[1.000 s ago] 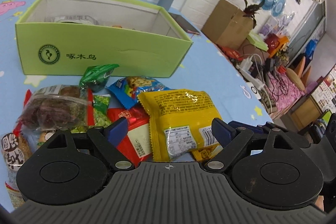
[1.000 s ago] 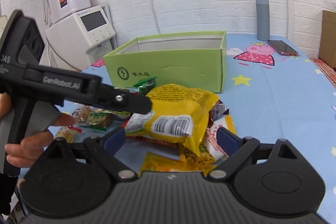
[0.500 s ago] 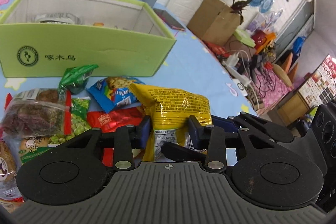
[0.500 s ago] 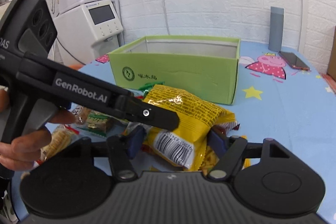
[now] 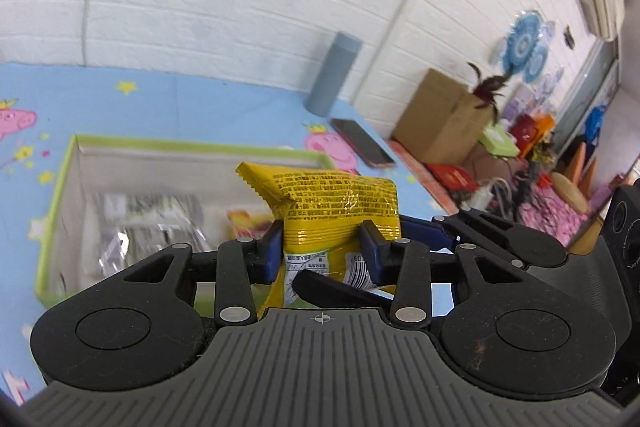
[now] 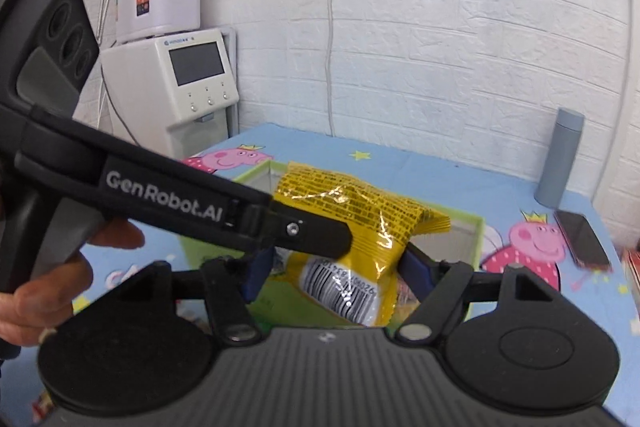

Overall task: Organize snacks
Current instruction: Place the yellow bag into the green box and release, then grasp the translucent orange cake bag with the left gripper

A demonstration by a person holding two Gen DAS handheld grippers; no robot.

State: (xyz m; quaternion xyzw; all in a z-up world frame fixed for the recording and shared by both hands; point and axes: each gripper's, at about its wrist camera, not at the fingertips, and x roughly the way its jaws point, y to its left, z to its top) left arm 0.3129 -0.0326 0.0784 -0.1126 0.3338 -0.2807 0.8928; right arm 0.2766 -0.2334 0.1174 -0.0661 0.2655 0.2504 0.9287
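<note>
- Left gripper (image 5: 320, 247): angled downward over the green box (image 5: 60, 195). Both blue pads press into the sides of the yellow snack packet (image 5: 336, 203); the film is pinched in between them. The jaws are easing apart slightly, with the packet between them.
- Right gripper (image 6: 336, 271): angled downward, same packet (image 6: 352, 227) between its blue fingers. The jaws are opening slightly; both pads lie against the packet's sides, at a wider span than the left gripper's.
- Packet position: held off the table by both grippers, above the open top of the green box, barcode end toward the cameras.
- Left wrist view only: the box interior, containing silver-wrapped packs (image 5: 148, 223) and a packet with orange print, blurred. Also a cardboard carton (image 5: 440, 119) and clutter along the right wall.
- Right wrist view only: the left gripper's body crossing the frame from the left, marked "GenRobot.AI", with the person's left hand (image 6: 48, 291) wrapped around its handle. Also a white dispenser unit (image 6: 180, 87) against the wall.
- Both views: a grey cylindrical bottle (image 5: 334, 73) standing near the wall and a phone (image 5: 362, 147) lying on the blue cartoon-print tablecloth (image 5: 180, 107).
</note>
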